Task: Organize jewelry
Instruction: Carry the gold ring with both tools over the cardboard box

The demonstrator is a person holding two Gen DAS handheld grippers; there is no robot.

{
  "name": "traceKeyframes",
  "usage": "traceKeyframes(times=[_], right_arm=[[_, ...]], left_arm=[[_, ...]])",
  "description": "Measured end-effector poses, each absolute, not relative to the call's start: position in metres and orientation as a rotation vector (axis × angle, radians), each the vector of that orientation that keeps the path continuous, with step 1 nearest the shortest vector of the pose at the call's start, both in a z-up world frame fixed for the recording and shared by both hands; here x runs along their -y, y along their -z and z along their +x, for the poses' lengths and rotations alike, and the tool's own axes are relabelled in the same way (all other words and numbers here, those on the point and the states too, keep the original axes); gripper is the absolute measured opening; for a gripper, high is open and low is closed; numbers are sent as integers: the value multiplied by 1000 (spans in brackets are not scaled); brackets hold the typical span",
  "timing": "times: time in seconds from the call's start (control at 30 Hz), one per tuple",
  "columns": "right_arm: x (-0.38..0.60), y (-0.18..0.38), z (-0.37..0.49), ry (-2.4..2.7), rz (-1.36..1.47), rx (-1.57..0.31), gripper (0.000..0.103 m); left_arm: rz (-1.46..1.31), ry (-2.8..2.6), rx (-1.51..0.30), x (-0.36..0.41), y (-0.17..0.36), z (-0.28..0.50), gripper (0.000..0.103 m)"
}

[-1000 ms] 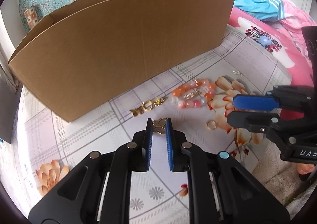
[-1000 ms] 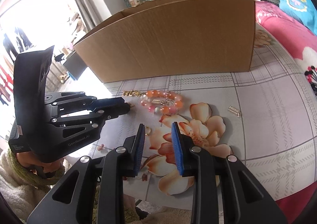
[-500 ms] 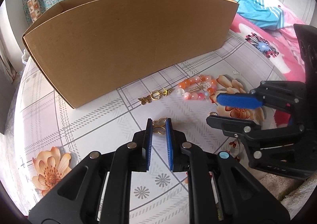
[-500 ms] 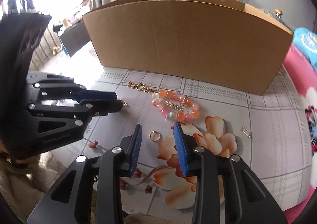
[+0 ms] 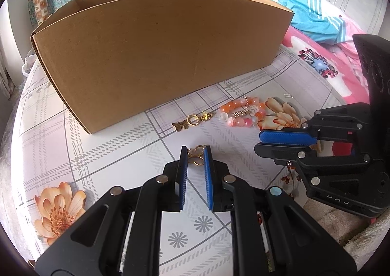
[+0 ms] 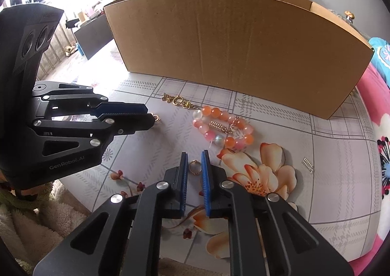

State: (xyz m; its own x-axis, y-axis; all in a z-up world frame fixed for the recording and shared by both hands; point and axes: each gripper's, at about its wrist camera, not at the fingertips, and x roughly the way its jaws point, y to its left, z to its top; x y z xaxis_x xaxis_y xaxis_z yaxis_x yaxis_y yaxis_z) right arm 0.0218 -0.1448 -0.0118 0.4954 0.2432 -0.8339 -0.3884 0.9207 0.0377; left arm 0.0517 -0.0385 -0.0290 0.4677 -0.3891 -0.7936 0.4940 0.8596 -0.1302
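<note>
My left gripper [image 5: 196,151] is shut on a gold clover earring [image 5: 196,156] and holds it above the table; it also shows in the right wrist view [image 6: 146,115]. My right gripper [image 6: 194,157] has closed around a small gold ring [image 6: 194,168] on the table; the jaws stand at the ring's two sides. A pink and orange bead bracelet [image 6: 223,129] with a gold spring piece [image 6: 217,125] lies ahead. A gold butterfly chain [image 5: 192,121] lies near the cardboard box [image 5: 158,56].
A small silver spring clip [image 6: 307,164] lies at the right on the flowered tablecloth [image 6: 341,190]. The open cardboard box [image 6: 231,39] stands behind the jewelry. A pink bedspread [image 5: 329,56] lies to the right. The table's front edge is near my grippers.
My right gripper moved forward and left and narrowed its jaws around the gold ring. My left gripper, with the earring in it, lifted and pulled back a little.
</note>
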Motion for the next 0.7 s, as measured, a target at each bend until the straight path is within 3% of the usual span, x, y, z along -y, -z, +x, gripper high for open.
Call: traceKeyframes(times=[0.4,0.7], right_arm=[[149,-11,10,-384,-153,-933,11],[163,-70,3,-433,-97,-768,11]], left_arm=[[104,549,-884,29,13,41,12],[82,580,-738,18,-49,26,12]])
